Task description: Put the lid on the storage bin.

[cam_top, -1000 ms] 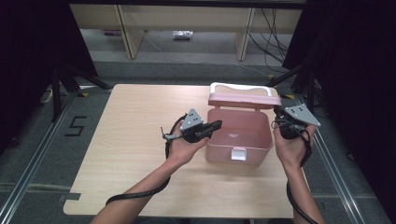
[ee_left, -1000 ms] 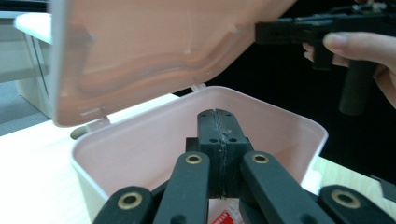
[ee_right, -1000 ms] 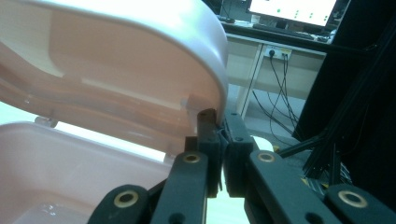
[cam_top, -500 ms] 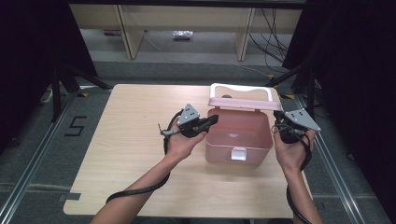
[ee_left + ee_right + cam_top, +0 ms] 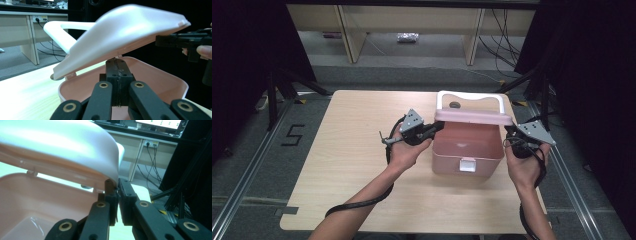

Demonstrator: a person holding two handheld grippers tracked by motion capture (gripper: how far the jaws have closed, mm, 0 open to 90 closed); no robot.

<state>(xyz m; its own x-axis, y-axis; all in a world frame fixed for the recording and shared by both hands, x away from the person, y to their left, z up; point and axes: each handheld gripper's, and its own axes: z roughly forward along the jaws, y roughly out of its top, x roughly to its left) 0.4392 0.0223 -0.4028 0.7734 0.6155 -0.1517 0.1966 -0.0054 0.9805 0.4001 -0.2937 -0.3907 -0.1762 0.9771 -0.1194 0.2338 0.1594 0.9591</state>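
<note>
High view. A pink box (image 5: 468,150) stands on the table (image 5: 342,165) near its right edge, latch tab (image 5: 467,164) facing the person. Its lid (image 5: 473,117) is partly raised, hinged at the far side, with the white handle (image 5: 470,98) showing behind it. The left gripper (image 5: 428,133) meets the left end of the lid, the right gripper (image 5: 511,134) the right end; whether either one pinches the rim cannot be told at this distance.

Left gripper view. The jaws are pressed together, nothing between them, their tips just under the tilted lid (image 5: 125,35) and above the open box (image 5: 160,82). The lid appears to rest on the closed tips rather than being clamped. Risk: any sideways drift would likely let the rim slide off, and the lid would drop on this side.

Right gripper view. The jaws stand a narrow slit apart and have just been opening; the lid's corner (image 5: 113,173) sits at the tips, seemingly touching the left one, and whether its edge is pinched in the slit cannot be told. Risk: if the pads part further while the left side only props, the lid would probably twist on its hinge or fall shut. Uneven lifting might also shift the light box toward the table's right edge.
</note>
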